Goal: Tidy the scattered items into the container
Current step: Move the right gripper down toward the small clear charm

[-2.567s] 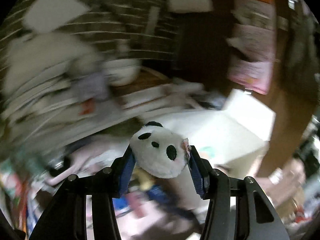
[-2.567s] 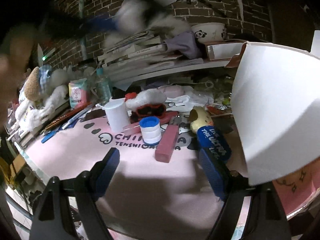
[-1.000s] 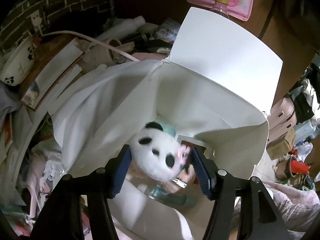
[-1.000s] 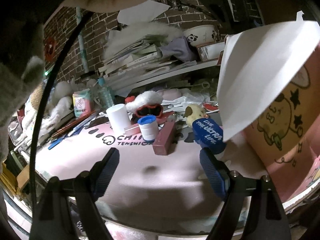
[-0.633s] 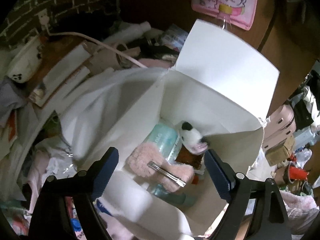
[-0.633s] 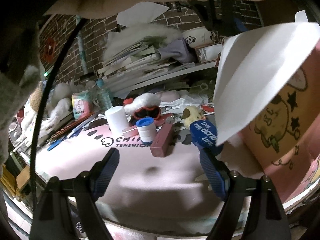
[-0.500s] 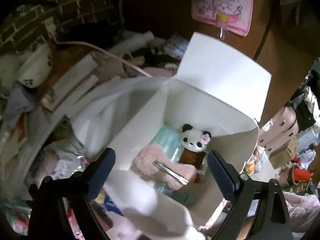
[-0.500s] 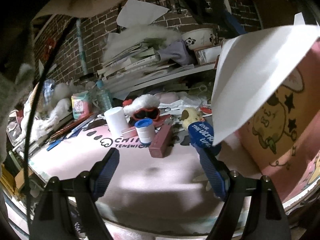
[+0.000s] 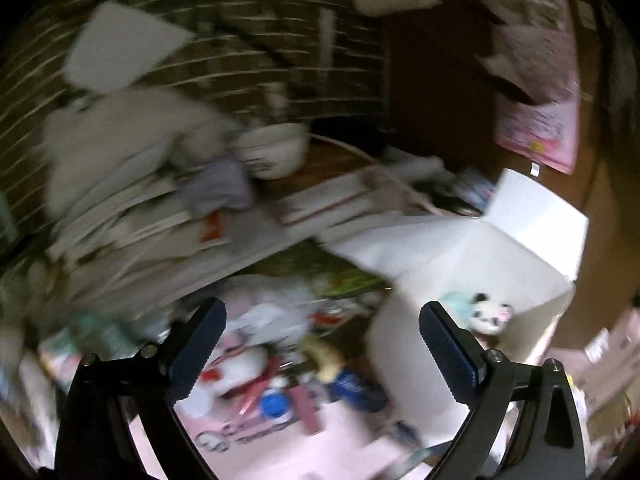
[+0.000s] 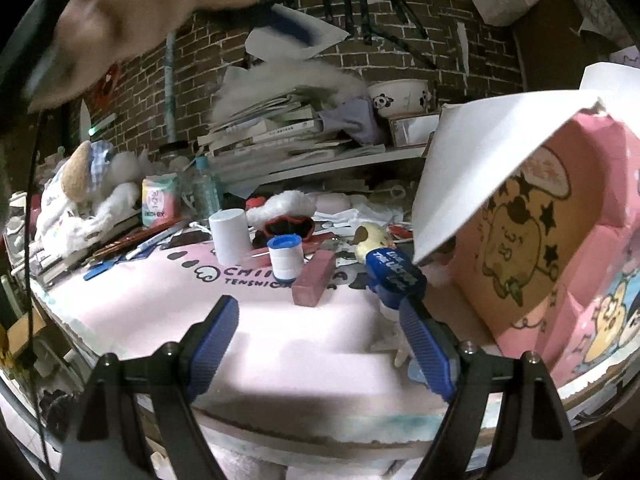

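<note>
White box (image 9: 532,224) at right holds the panda toy (image 9: 486,316) already. Left tool (image 9: 320,344) is opening wide, nothing betw. pads. Right tool (image 10: 320,340) hangs open, empty, near blue tube (image 10: 394,272) on tabletop (image 10: 260,332); approach low, grip mid-body w/o knocking neighbours.

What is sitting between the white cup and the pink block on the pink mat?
In the right wrist view, a small white jar with a blue lid stands between the white cup and the pink block.

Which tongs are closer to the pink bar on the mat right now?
Right. The right tongs hover open just short of the pink bar; the left tongs, opening and empty, sit higher and farther back.
</note>
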The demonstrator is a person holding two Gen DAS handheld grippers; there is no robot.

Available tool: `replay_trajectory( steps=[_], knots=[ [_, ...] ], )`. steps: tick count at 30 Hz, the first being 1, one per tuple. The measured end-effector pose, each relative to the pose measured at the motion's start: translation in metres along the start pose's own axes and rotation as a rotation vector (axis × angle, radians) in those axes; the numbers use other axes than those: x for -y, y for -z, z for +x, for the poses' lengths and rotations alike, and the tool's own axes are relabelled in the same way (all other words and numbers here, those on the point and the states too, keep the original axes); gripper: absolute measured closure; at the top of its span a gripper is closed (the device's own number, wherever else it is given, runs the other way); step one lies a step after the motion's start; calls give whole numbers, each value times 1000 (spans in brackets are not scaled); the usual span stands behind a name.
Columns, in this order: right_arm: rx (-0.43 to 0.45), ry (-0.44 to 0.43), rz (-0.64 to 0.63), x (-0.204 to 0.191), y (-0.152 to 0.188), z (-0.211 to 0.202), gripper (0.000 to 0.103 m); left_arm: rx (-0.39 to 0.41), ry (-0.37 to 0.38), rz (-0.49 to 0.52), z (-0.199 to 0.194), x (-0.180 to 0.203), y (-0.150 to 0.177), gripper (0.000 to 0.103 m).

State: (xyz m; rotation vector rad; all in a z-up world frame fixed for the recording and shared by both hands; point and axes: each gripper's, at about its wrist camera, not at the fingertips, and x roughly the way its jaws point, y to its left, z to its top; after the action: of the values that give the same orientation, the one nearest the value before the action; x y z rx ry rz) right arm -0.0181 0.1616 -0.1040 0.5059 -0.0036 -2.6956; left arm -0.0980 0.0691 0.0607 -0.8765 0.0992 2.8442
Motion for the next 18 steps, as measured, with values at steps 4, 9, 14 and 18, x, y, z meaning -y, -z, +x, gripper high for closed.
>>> replay_trajectory(
  steps=[4,9,14,18],
  knots=[
    [5,14,-32,-1,3,-5,22,17,-105,-84,-7,-36,32,6],
    [21,43,-77,-3,8,-18,22,10,-162,-173,-12,-71,80,6],
    [36,95,-107,1,10,-30,23,74,-109,-228,-25,-87,115,6],
    [9,117,-73,12,9,-24,23,107,-76,-255,-30,-91,128,6]
  ],
)
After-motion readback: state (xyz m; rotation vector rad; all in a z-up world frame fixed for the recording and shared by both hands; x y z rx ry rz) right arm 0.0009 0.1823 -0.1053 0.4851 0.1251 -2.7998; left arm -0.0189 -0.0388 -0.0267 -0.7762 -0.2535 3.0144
